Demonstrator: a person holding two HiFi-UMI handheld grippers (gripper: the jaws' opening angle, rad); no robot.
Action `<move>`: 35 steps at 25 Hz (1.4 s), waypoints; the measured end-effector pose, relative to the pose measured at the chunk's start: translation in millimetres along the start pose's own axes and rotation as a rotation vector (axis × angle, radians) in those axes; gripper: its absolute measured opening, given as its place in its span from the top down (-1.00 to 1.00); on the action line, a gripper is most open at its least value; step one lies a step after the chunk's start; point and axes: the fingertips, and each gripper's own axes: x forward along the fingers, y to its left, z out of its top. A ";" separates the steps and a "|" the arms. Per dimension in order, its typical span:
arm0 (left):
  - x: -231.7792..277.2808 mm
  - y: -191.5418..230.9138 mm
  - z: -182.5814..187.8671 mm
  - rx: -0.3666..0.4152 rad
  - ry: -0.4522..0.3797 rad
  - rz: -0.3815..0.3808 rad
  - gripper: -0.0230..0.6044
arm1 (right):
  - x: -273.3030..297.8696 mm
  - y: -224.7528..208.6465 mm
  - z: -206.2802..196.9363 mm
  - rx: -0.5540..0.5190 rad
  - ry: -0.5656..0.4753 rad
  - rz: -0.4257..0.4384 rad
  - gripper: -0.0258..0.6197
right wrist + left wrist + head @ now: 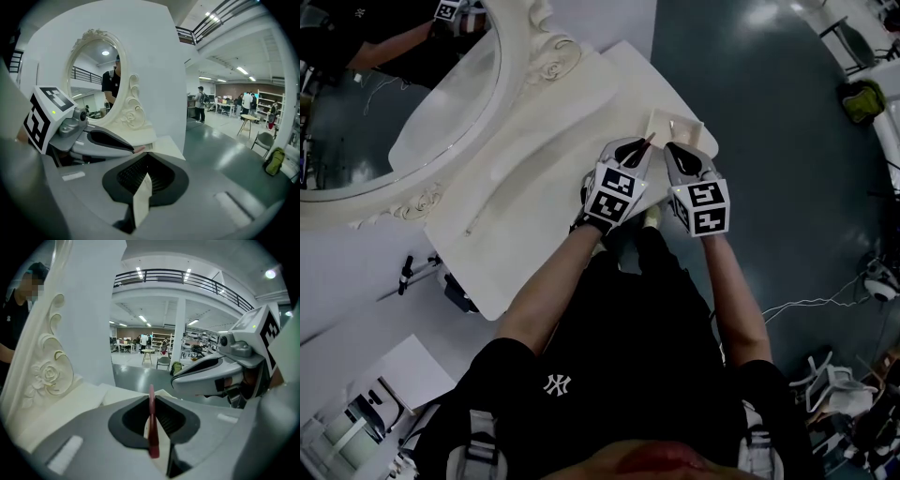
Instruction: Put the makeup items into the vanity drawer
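Observation:
A thin red makeup stick (151, 425) stands upright between the jaws of my left gripper (151, 401), which is shut on it. From the head view its tip (649, 141) pokes out of the left gripper (642, 147) just left of the open cream drawer (686, 123) at the vanity's right end. My right gripper (672, 150) hovers at the drawer's near edge, close beside the left one. Its jaws (145, 176) are shut with nothing seen held; only a cream sliver shows through them. The left gripper (105, 140) appears in the right gripper view with the stick's pink tip (139, 150).
The cream vanity top (534, 187) runs left to an oval carved mirror (394, 103). A small stand (408, 274) and white boxes (366, 403) sit on the floor at left. Cables and gear (862, 281) lie on the dark floor at right.

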 end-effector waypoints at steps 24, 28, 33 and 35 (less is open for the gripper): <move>129.1 -10.0 -5.8 0.088 0.183 -0.027 0.79 | 35.6 -110.0 -19.6 0.088 0.037 0.057 0.85; 131.7 -8.3 -8.5 0.080 0.193 -0.025 0.79 | 40.3 -112.1 -18.3 0.089 0.038 0.068 0.85; 126.6 -6.5 -6.1 0.078 0.183 -0.012 0.79 | 41.4 -110.1 -15.4 0.092 0.033 0.073 0.85; 122.1 -7.1 -5.5 0.073 0.177 -0.006 0.79 | 40.1 -106.5 -14.8 0.094 0.031 0.077 0.85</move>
